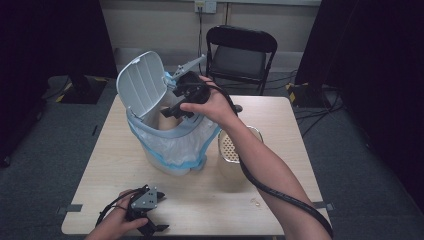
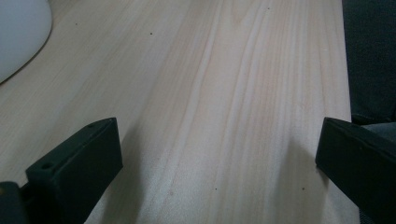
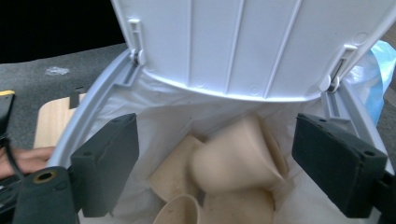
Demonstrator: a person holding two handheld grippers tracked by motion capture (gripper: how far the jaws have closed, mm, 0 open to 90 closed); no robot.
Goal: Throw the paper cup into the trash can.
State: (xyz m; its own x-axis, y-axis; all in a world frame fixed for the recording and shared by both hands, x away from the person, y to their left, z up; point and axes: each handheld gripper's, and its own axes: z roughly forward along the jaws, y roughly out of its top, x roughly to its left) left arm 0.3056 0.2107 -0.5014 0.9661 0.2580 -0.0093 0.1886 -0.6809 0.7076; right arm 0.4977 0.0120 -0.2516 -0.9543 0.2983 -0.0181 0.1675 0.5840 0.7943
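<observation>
A white bin (image 1: 172, 150) lined with a white and blue bag stands on the table, its lid (image 1: 142, 82) tipped up and back. My right gripper (image 1: 173, 111) hovers over the bin's mouth, open with nothing between its jaws. In the right gripper view, the right gripper (image 3: 215, 140) looks down on several beige cups (image 3: 233, 161) lying in the bag, one of them blurred, beneath the lid (image 3: 252, 42). My left gripper (image 1: 151, 227) rests open near the table's front edge. Between the open jaws of the left gripper (image 2: 219, 140) there is bare wood.
A beige perforated cup (image 1: 231, 149) stands on the table right of the bin, partly behind the person's forearm. A small pale scrap (image 1: 256, 202) lies near the front right. A black folding chair (image 1: 240, 57) stands beyond the wooden table (image 1: 210, 200). The bin's white base (image 2: 18, 32) shows at upper left.
</observation>
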